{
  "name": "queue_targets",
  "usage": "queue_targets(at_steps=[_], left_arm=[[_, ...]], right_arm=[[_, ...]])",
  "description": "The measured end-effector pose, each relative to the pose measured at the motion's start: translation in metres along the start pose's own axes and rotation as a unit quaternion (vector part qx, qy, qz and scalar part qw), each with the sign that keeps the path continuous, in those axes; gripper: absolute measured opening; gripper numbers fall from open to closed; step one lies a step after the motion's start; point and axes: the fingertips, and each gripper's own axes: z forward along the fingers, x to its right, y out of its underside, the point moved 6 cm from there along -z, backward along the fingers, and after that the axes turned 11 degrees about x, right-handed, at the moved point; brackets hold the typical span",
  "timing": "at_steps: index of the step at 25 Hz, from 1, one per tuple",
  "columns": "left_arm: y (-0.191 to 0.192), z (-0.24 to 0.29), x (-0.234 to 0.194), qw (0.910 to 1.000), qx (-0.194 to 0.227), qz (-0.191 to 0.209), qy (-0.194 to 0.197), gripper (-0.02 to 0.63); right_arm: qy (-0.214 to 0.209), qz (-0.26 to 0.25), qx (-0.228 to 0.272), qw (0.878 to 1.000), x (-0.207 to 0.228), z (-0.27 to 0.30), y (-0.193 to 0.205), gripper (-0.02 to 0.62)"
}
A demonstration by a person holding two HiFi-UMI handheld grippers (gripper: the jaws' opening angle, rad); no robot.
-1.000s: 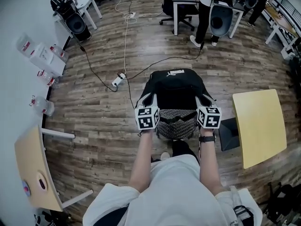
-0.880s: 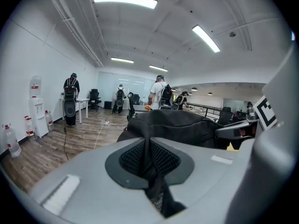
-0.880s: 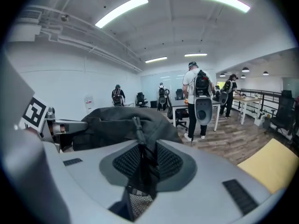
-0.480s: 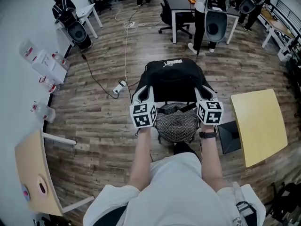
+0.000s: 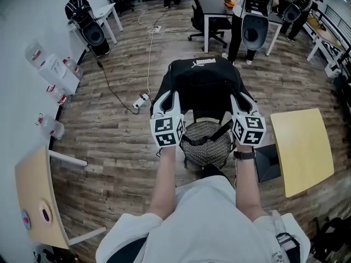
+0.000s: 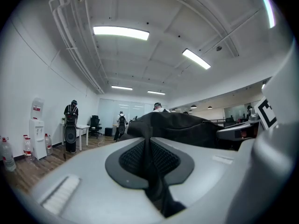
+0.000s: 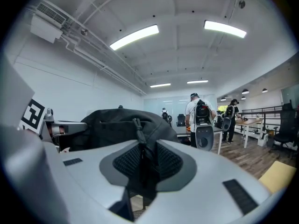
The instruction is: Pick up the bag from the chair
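At the middle of the head view, a black bag [image 5: 202,84] hangs between 2 grippers, just toward 12 o'clock of the round mesh seat of the chair [image 5: 208,147]. One loose black strap [image 5: 211,137] sags across the seat; whether the bag's lower edge touches the seat cannot be told.

The left gripper [image 5: 165,99] grips the bag's 9 o'clock side. In the left gripper view its jaws stand narrow, with a fold of black strap pinched between the pads [image 6: 161,160], and the bag [image 6: 187,127] bulks just beyond them. The right gripper [image 5: 239,101] grips the 3 o'clock side. In the right gripper view its jaws are a little wider, clamped on a thicker black strap, with the bag [image 7: 117,125] rising behind.

On the wooden floor [image 5: 109,136], a yellow table [image 5: 303,149] stands at 3 o'clock, a power strip [image 5: 142,98] lies at 10 o'clock, and a person [image 5: 241,10] stands at 1 o'clock.
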Motion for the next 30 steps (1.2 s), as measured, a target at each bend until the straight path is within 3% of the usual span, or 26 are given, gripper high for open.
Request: queue_targets(at_steps=[12, 30], left_arm=[[-0.039, -0.005, -0.007, 0.9984, 0.051, 0.023, 0.000, 0.037], [-0.037, -0.001, -0.006, 0.9982, 0.056, 0.016, 0.014, 0.037]], right_arm=[[0.000, -0.029, 0.051, 0.998, -0.012, 0.002, -0.040, 0.103], [0.022, -0.040, 0.051, 0.998, -0.013, -0.002, -0.041, 0.103]])
